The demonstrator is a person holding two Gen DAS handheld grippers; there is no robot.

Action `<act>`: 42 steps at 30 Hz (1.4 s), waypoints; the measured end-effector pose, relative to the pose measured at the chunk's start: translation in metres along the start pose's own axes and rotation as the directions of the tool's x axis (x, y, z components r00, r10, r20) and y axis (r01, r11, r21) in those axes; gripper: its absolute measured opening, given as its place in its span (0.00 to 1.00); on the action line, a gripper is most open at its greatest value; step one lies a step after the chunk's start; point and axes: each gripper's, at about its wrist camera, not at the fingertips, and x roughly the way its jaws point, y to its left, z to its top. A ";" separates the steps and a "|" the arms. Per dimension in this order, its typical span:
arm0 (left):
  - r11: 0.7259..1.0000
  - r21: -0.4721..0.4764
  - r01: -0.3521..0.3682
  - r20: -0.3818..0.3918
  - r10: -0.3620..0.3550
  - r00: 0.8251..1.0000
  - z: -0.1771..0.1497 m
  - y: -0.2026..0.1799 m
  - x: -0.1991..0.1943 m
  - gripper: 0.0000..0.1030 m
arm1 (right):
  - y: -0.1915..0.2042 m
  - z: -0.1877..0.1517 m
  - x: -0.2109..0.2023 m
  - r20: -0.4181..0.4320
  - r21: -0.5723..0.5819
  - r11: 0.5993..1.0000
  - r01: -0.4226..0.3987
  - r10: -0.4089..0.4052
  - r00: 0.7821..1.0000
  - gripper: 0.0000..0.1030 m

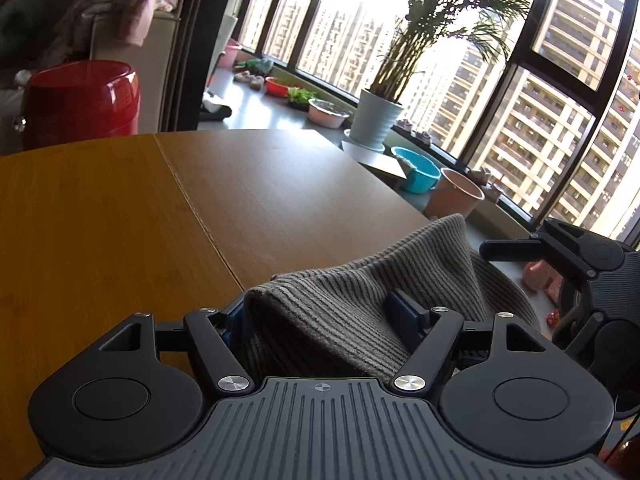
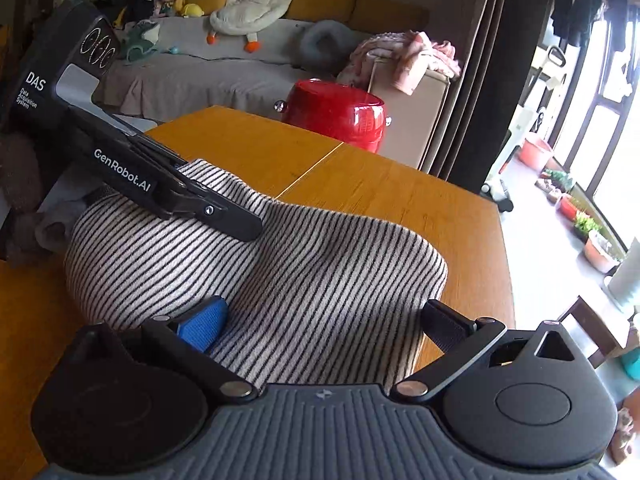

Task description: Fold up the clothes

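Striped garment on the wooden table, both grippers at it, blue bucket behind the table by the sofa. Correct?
Not quite: the bucket is red, not blue, as the right wrist view shows. The striped garment does lie on the wooden table, with both grippers at it.

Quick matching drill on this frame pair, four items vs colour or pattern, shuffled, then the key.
Items:
1. garment
2. bin
3. basin
4. table

Looks:
A. blue
B. striped
C. red
D. wood-brown

Pairs: 1-B, 2-C, 3-A, 4-D.
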 end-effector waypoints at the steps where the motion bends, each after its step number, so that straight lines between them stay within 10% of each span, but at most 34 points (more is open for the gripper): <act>1: 1.000 0.004 -0.004 -0.002 0.004 1.000 0.000 -0.001 0.000 0.76 | 0.004 0.001 -0.004 0.013 -0.021 1.000 0.014 -0.014 1.000 1.00; 8: 1.000 0.006 -0.020 -0.011 0.020 1.000 0.003 -0.003 0.001 0.79 | -0.002 0.004 -0.035 0.135 0.140 0.977 -0.163 0.145 0.980 1.00; 18: 0.999 0.008 -0.038 -0.009 0.038 0.999 0.001 -0.004 0.000 0.81 | 0.000 -0.008 -0.036 0.091 0.181 0.963 -0.199 0.186 0.978 1.00; 21: 0.999 0.003 -0.040 -0.007 0.040 0.999 0.001 -0.004 0.001 0.82 | -0.019 -0.018 -0.058 0.146 0.299 0.889 -0.346 0.316 0.937 1.00; 25: 0.999 -0.002 -0.042 -0.007 0.042 0.999 0.001 -0.004 0.001 0.83 | -0.041 -0.044 -0.055 0.181 0.514 0.649 -0.561 0.557 0.810 1.00; 27: 0.999 -0.007 -0.044 -0.008 0.044 0.999 0.000 -0.004 -0.001 0.83 | -0.041 -0.054 -0.048 0.173 0.564 0.599 -0.568 0.587 0.791 1.00; 38: 0.996 -0.058 -0.068 -0.018 0.067 0.998 -0.011 -0.004 -0.018 0.83 | -0.049 -0.053 -0.022 0.125 0.659 0.538 -0.526 0.611 0.782 1.00; 42: 0.995 -0.066 -0.069 -0.026 0.067 0.997 -0.013 -0.006 -0.021 0.82 | -0.056 -0.053 -0.011 0.100 0.693 0.563 -0.450 0.543 0.834 1.00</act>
